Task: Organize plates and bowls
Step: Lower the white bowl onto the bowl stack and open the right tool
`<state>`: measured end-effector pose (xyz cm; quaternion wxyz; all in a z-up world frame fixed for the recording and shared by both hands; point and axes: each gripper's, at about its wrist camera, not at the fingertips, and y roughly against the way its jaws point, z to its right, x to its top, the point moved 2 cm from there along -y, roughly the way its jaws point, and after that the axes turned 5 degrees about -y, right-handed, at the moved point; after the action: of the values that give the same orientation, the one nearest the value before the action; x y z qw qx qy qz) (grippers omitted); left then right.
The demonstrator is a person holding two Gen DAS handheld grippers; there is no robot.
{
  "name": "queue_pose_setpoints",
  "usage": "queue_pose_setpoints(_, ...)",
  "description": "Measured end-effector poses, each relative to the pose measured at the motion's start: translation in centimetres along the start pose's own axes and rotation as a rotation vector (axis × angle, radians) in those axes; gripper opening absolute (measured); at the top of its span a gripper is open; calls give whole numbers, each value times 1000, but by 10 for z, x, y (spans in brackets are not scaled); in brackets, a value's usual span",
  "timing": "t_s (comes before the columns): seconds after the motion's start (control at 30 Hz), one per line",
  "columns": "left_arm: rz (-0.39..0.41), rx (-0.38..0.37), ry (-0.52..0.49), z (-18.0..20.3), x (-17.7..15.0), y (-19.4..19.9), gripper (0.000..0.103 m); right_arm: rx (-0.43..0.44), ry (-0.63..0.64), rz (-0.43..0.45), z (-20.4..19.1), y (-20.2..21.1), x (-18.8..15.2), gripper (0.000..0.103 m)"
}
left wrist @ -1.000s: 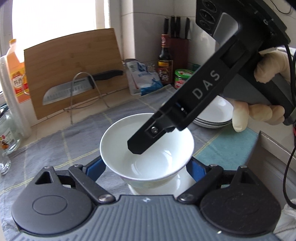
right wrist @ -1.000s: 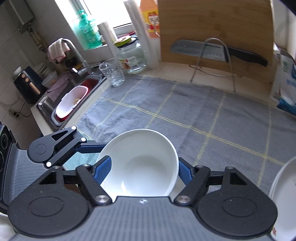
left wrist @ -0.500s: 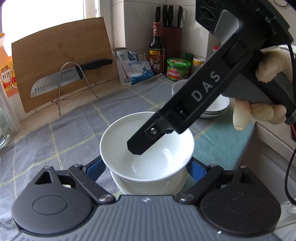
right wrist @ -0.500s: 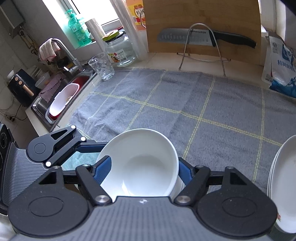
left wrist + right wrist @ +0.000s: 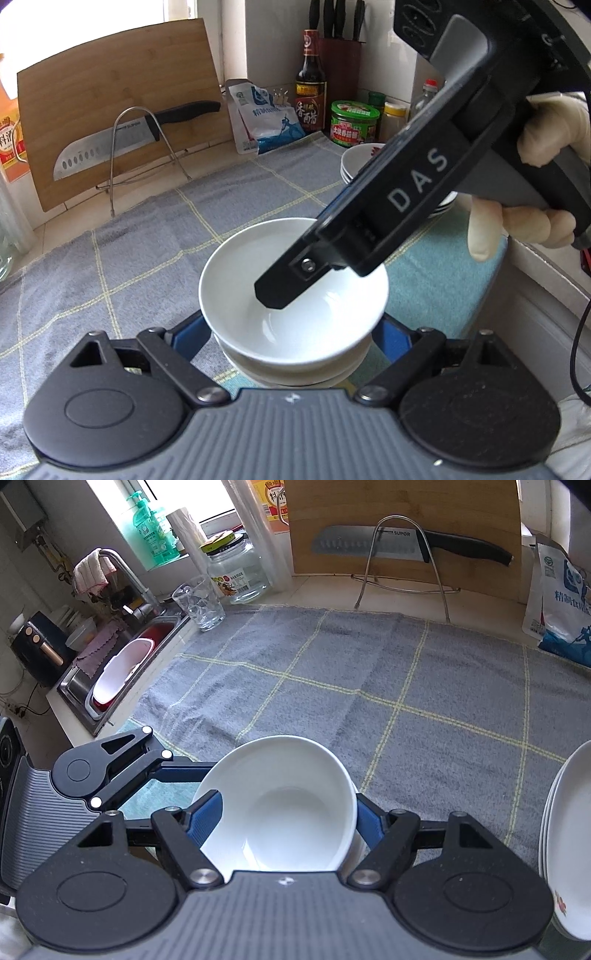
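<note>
The left tongs (image 5: 291, 330) in their own view stand spread wide, one blue pad (image 5: 189, 332) on each side of a short stack of white bowls. The pads sit under the rim of the top bowl (image 5: 236, 280), so I cannot tell whether they press on the bowl below. The stack stands at the near edge of a grey checked towel (image 5: 110, 258) on the desk (image 5: 207, 173), where a teal cloth (image 5: 424, 273) begins. One dark finger of the right tongs (image 5: 277, 293), held by a gloved hand (image 5: 535, 147), slants down into the top bowl. Behind it is a pile of white plates (image 5: 352, 162). A cutting board (image 5: 118, 110) leans on the wall with a knife (image 5: 110, 151) on a wire stand in front of it.

In the right wrist view the top bowl (image 5: 288, 805) fills the gap between the pads of the right tongs (image 5: 288, 821). The left pad (image 5: 207, 818) lies over the bowl's near rim and the right pad (image 5: 367, 823) sits just outside its wall. Whether they pinch it I cannot tell. The left tongs' linkage (image 5: 110, 771) reaches in from the left, and the plates (image 5: 565, 830) are at the right edge.
</note>
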<state>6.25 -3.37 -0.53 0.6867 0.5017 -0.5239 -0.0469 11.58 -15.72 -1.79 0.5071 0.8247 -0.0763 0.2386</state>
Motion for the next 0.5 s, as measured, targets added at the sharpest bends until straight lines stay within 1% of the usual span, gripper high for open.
queue_pose_setpoints(0.5,-9,-16,23,-4,-1,-4,93,-10,6,-5,1,-4,0,81)
